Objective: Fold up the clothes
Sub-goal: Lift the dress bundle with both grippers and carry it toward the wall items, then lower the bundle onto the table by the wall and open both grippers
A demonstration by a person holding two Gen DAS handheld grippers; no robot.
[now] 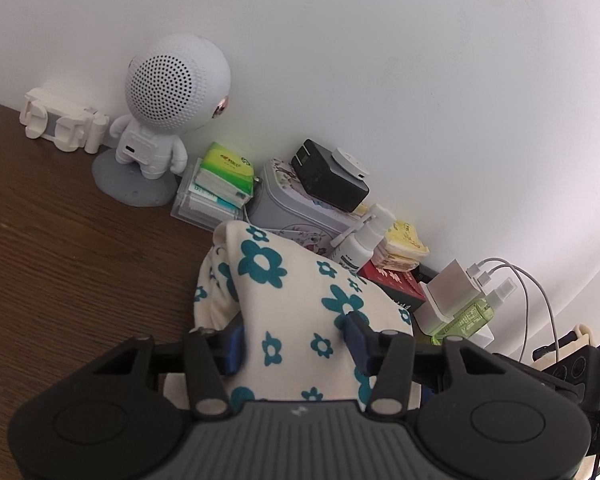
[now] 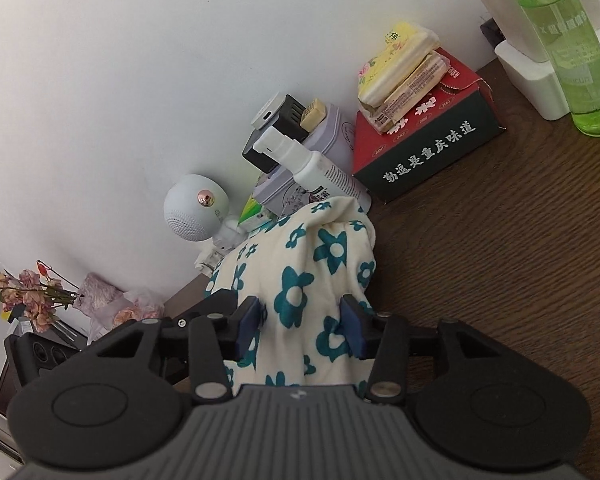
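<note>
A cream cloth with teal flowers (image 1: 284,280) lies bunched on the brown wooden table (image 1: 60,260), close to the clutter along the white wall. My left gripper (image 1: 296,340) has its blue pads pressed into both sides of the bundle, and the fabric dents at the right pad. The same cloth (image 2: 320,256) fills the right wrist view. My right gripper (image 2: 300,328) is shut on it too, with folds bulging out past both pads. The cloth's underside and near end are hidden beneath the grippers.
Along the wall stand an astronaut speaker (image 1: 168,92), a tissue pack (image 1: 224,168), a tin box (image 1: 284,204), a white spray bottle (image 1: 360,240), a red and green carton (image 2: 420,148), a green bottle (image 2: 568,52) and a charger with cables (image 1: 452,292). Dried flowers (image 2: 28,292) lie at the left.
</note>
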